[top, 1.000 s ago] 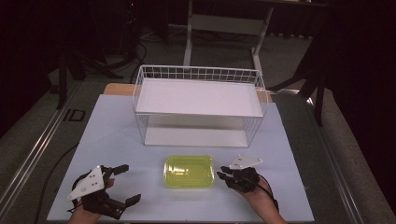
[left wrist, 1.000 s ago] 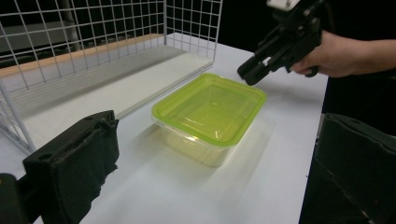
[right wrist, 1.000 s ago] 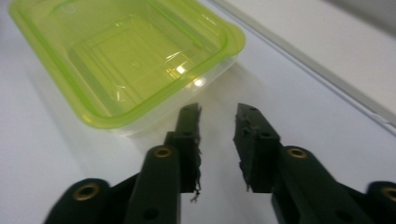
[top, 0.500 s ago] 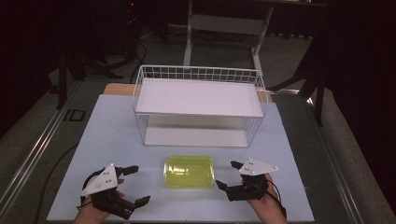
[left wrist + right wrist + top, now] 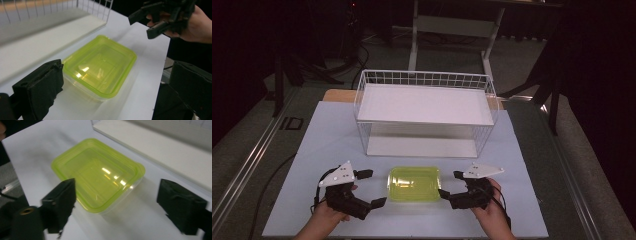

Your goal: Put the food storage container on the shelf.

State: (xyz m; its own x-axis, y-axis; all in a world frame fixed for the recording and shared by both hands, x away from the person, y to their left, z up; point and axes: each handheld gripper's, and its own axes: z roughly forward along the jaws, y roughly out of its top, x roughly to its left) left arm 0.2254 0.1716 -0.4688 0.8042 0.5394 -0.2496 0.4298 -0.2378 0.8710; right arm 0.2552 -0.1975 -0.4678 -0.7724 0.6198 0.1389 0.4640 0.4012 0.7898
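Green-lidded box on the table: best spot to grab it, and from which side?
Probably the short ends, one in each tongs. The box lies flat with its lid on, too wide for one pair of jaws. The left tongs and right tongs already flank it, open; come in level and pinch the protruding lid rim at each end.

A lidded container (image 5: 414,183) lies on the table (image 5: 532,165) near its front edge, about midway between the left and right edges. Behind it, toward the back edge, stands a wire rack (image 5: 424,112), its open front facing the container; a shelf board (image 5: 424,104) sits in its upper level and a second board (image 5: 422,147) on its bottom. The container stays apart from the rack. The left gripper (image 5: 368,187) is just left of the container near the front-left corner, and the right gripper (image 5: 451,184) just right of it, both clear of its sides.
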